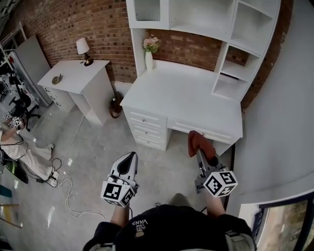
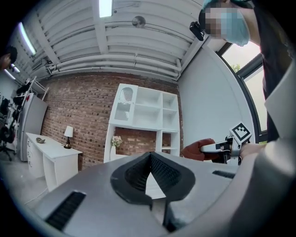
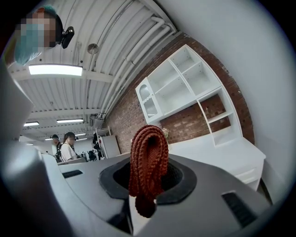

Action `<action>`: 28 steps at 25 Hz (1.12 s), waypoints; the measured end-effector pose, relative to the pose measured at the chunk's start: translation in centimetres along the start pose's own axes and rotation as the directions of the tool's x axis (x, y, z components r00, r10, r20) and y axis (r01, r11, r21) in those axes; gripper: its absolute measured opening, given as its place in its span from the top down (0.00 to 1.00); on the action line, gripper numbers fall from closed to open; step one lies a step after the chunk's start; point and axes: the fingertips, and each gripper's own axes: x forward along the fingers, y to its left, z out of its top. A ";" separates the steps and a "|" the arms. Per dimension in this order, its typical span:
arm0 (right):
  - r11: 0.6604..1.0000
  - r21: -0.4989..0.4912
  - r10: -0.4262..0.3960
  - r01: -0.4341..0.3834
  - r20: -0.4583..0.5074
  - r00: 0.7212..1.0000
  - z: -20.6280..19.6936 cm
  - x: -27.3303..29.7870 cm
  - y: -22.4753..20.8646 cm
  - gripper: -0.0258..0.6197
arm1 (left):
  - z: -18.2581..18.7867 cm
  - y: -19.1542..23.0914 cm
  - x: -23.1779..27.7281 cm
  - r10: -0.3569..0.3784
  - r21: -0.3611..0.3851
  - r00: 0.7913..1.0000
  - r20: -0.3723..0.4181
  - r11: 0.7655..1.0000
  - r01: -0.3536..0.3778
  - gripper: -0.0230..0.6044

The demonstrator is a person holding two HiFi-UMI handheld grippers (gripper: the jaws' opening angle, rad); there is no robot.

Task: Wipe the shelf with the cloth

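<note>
Right gripper clamped a folded rust-red knitted cloth. Left gripper jaws were together, empty. Both were near the white shelved desk.

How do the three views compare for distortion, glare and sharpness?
Head view: evenly lit and sharp, the white shelf bright yet detailed. Left gripper view: heavy fisheye with a dark round border, the ceiling light glares, the left gripper looks soft. Right gripper view: same fisheye; the cloth shows crisp knit in the right gripper.
</note>
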 end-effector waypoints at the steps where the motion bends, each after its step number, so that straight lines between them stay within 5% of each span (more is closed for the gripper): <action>1: 1.000 -0.002 -0.008 0.008 -0.004 1.000 -0.1 0.3 -0.3 0.83 | -0.3 0.3 0.4 -0.004 -0.006 1.000 -0.002 1.000 0.004 0.95; 15: 1.000 0.012 -0.024 0.024 0.008 1.000 2.3 11.3 -7.8 0.83 | -1.1 4.0 13.2 -0.027 0.005 1.000 -0.013 1.000 0.027 0.95; 28: 1.000 -0.004 -0.030 0.030 0.026 0.999 8.0 19.2 -19.7 0.83 | -0.1 1.2 30.9 -0.095 0.058 0.995 -0.042 0.994 0.097 0.95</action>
